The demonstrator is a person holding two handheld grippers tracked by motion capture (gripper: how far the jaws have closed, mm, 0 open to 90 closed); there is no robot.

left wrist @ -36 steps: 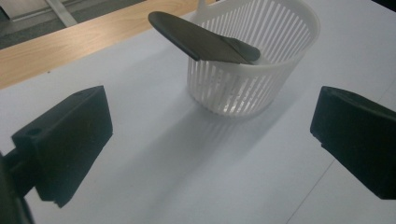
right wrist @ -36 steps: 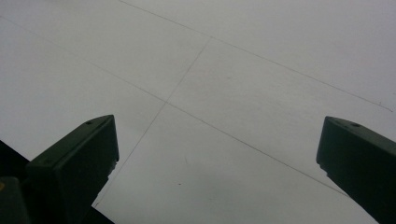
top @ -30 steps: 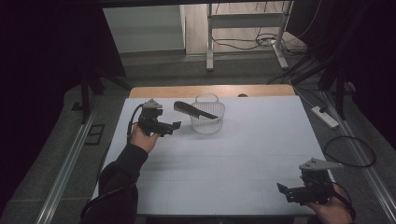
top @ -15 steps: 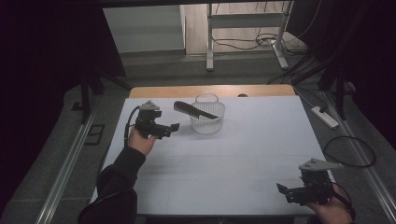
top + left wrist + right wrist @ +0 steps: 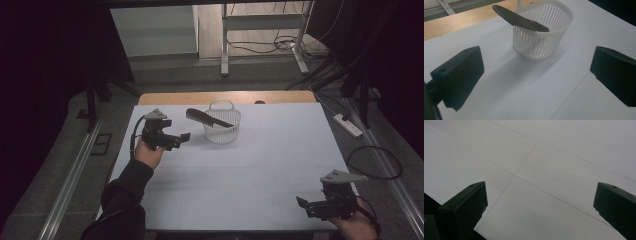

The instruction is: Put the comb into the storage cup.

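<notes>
A white slatted basket (image 5: 222,123) (image 5: 541,32) stands at the far middle of the white table (image 5: 240,165). A black comb (image 5: 206,118) (image 5: 519,19) lies tilted across its rim, one end inside, the other sticking out to the left. My left gripper (image 5: 183,137) (image 5: 536,75) hovers open just left of the basket, jaws pointing at it, nothing between them. My right gripper (image 5: 301,202) (image 5: 540,207) is open near the table's front right corner, over bare table surface.
A wooden strip (image 5: 225,97) edges the table's far side. A power strip (image 5: 348,125) and a looped cable (image 5: 375,162) lie on the floor to the right. Metal frame legs (image 5: 225,45) stand behind the table.
The left gripper has shifted slightly back toward the person, away from the basket. The right gripper has stayed put.
</notes>
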